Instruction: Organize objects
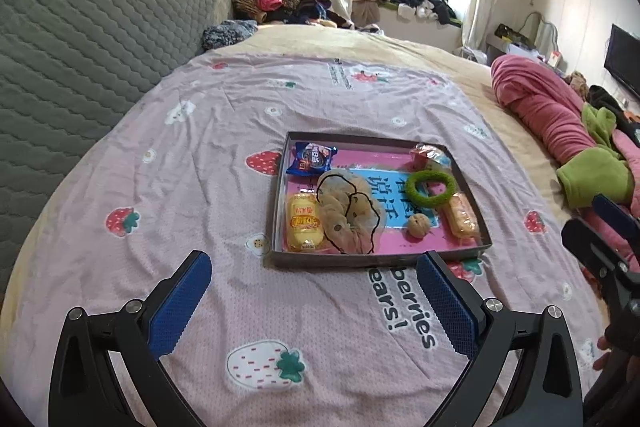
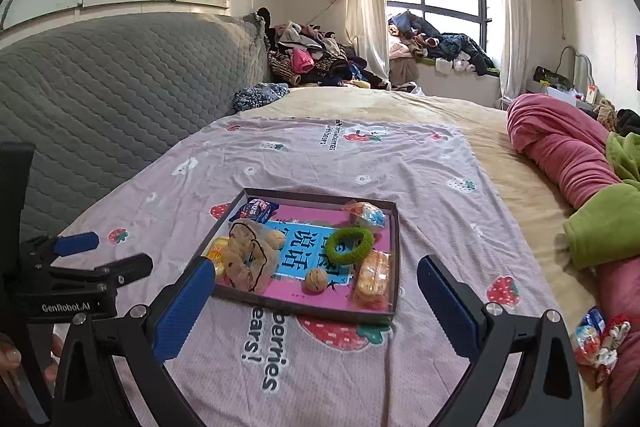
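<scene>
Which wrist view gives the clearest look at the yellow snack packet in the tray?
The left wrist view: the yellow snack packet lies fully exposed along the tray wall, label readable. In the right wrist view only a sliver of it shows, hidden behind the beige mesh scrunchie and the right gripper's blue finger pad.

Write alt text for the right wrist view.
A shallow tray on a strawberry-print sheet holds a green ring, a walnut, a mesh scrunchie and wrapped snacks. The open right gripper hovers in front of it, empty; the left gripper shows at the left edge.
</scene>
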The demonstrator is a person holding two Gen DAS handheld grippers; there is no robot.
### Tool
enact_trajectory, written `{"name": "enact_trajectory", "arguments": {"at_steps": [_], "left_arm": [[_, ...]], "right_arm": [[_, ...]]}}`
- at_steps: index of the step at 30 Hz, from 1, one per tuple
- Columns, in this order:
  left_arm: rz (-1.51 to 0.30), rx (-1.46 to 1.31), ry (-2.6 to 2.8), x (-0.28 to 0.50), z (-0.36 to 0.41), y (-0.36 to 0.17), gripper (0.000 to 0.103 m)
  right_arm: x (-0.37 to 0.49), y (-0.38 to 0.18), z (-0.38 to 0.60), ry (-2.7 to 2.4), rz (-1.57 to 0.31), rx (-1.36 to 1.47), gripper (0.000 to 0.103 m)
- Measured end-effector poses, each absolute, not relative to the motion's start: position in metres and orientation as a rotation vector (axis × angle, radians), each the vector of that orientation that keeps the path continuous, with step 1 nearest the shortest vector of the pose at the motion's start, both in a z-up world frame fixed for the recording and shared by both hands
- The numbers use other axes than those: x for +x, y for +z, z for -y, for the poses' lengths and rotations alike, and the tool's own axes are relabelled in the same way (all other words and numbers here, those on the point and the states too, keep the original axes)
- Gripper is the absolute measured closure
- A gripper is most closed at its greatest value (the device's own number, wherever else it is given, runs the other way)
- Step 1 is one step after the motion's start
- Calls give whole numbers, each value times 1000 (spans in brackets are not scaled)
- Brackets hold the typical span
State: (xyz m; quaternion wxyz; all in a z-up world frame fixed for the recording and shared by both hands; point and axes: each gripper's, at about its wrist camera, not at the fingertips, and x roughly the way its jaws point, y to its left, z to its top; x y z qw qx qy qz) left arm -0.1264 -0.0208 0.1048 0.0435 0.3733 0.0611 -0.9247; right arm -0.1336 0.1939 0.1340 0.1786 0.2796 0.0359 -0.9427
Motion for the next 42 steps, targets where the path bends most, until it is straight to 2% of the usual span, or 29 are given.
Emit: {"name": "enact_trajectory", "arguments": {"at_steps": [16,42], "left_arm": [[-143,1077,-2830,-79,9,123,1],[-124,1207,-2777,-51,2,79,1]], "right_arm": [[-88,145,-214,-2723,-99,765,1],[-66,94,-226,-2700,-135,972,1]]}}
